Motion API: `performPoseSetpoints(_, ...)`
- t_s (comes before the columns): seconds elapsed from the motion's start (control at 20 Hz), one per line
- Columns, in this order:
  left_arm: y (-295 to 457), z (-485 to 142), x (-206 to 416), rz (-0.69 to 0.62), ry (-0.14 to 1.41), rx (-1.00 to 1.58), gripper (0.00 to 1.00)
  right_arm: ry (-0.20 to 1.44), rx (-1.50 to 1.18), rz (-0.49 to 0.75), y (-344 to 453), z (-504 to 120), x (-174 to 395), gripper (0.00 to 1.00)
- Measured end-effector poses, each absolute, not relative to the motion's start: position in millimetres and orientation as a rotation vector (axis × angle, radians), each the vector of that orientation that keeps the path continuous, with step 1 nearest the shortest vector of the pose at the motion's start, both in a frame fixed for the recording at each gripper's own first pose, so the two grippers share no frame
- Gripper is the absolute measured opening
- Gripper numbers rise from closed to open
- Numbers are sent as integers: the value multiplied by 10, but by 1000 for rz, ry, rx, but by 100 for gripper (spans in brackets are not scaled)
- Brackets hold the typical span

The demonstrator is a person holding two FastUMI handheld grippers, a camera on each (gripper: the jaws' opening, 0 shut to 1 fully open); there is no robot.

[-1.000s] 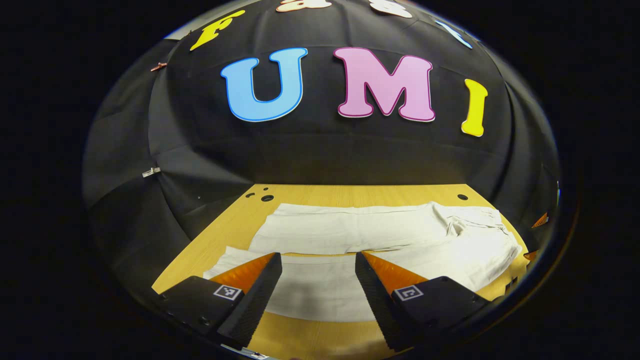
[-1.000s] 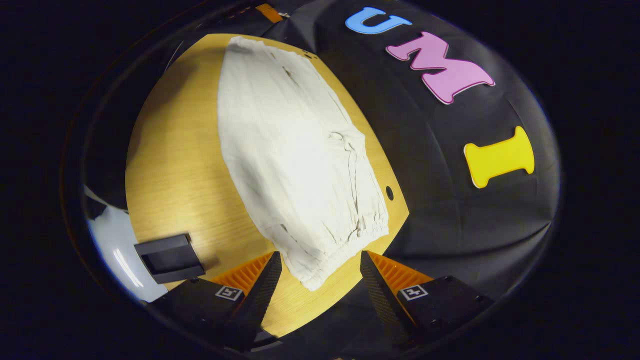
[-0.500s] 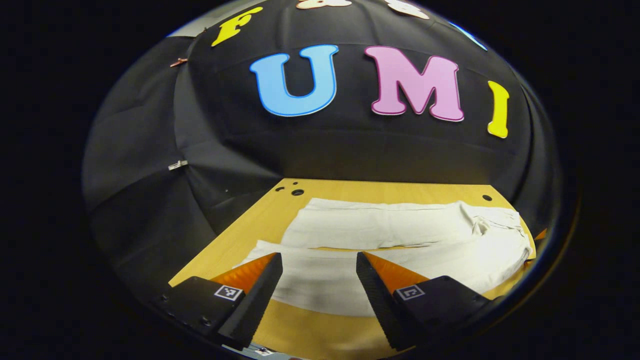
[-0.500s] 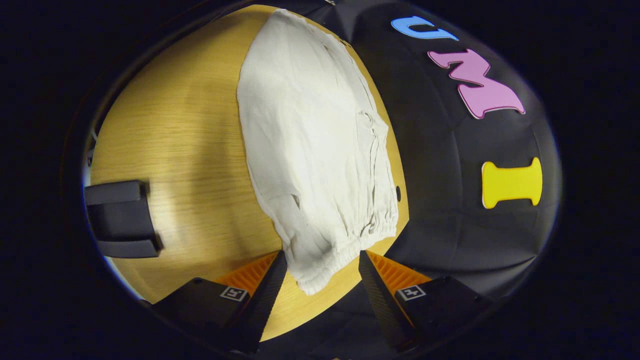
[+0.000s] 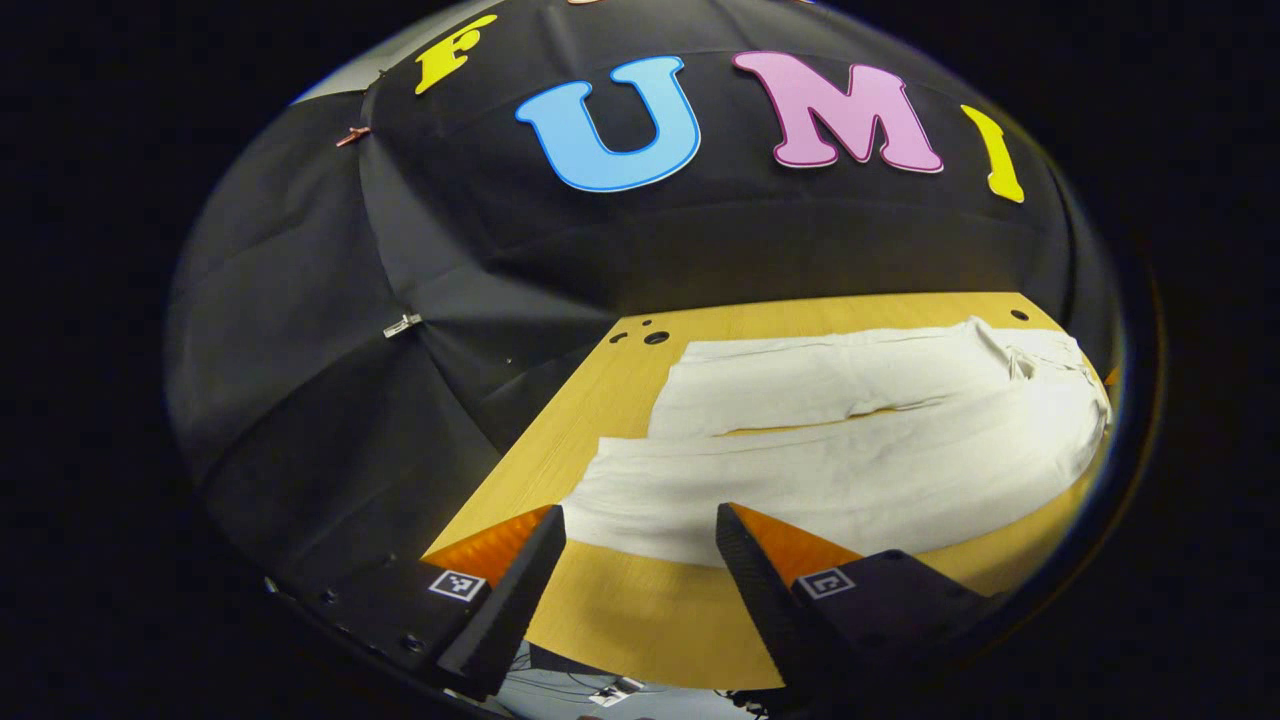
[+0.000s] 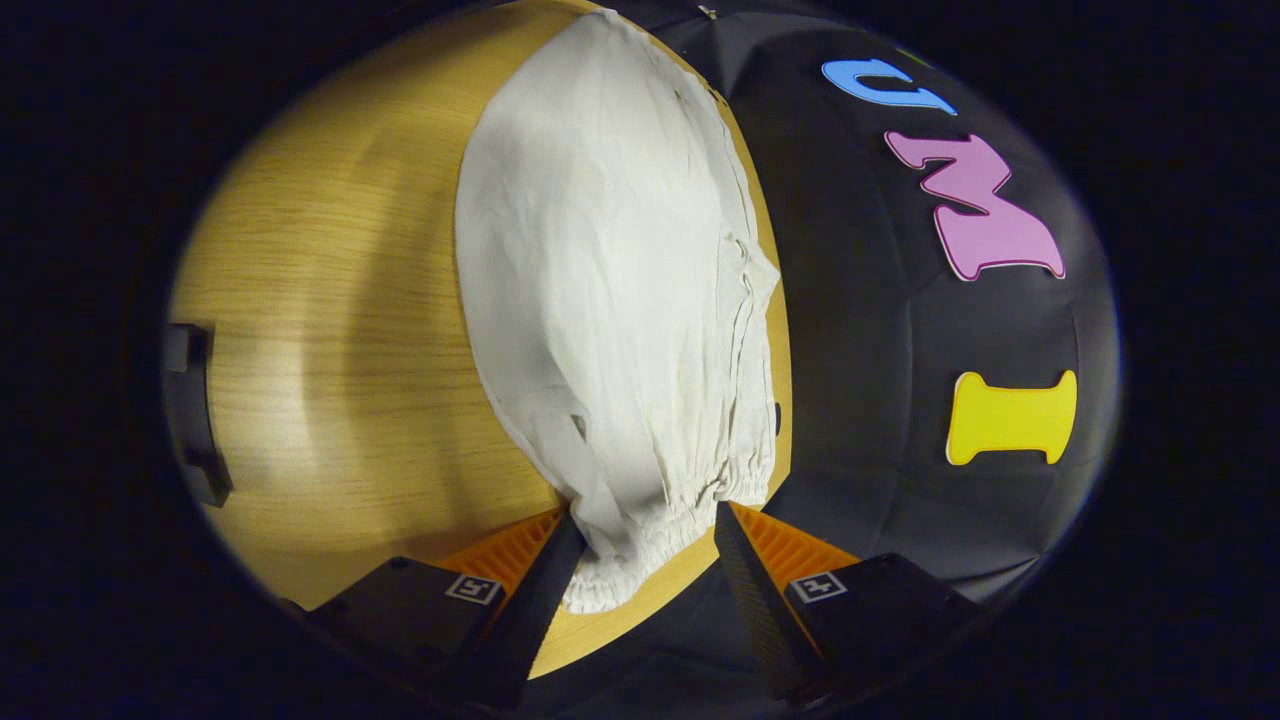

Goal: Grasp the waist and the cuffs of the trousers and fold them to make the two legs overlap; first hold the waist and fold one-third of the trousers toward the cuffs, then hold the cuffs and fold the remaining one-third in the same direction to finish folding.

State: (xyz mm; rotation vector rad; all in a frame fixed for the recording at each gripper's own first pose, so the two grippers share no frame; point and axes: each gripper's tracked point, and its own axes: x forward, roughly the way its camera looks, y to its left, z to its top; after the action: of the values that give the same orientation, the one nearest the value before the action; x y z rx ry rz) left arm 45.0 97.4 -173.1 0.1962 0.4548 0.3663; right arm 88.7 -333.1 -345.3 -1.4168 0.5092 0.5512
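Note:
Pale cream trousers (image 5: 850,450) lie flat on the wooden table (image 5: 620,610), the two legs side by side with a thin gap between them. In the left gripper view my left gripper (image 5: 640,535) is open just in front of the near leg's cuff end, with nothing between its fingers. In the right gripper view the gathered elastic waist (image 6: 650,520) of the trousers (image 6: 600,250) lies between the open fingers of my right gripper (image 6: 640,535), which do not press on it.
A dark object, partly cut off, sits at the table's left edge (image 6: 190,410) in the right gripper view. Small holes (image 5: 655,337) mark the table's far corner. Black cloth walls close in behind the table. Bare wood (image 6: 330,300) lies beside the trousers.
My left gripper has drawn back and to the left, so the cuff end now lies just ahead of its fingertips. My right gripper has moved forward, and the waist now lies between its fingers.

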Motion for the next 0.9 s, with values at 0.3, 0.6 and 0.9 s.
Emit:
performPoseSetpoints(0.3,917,-1845,412,349,459,227,97,675,-1305,607,-3327,-3606,848,63)
performPoseSetpoints(0.6,1089,-2144,337,349,529,229,97,736,-1320,658,-3287,-3664,830,13)
performPoseSetpoints(0.9,1659,-2151,387,346,548,452,96,877,-1211,734,-3232,-3675,795,5)
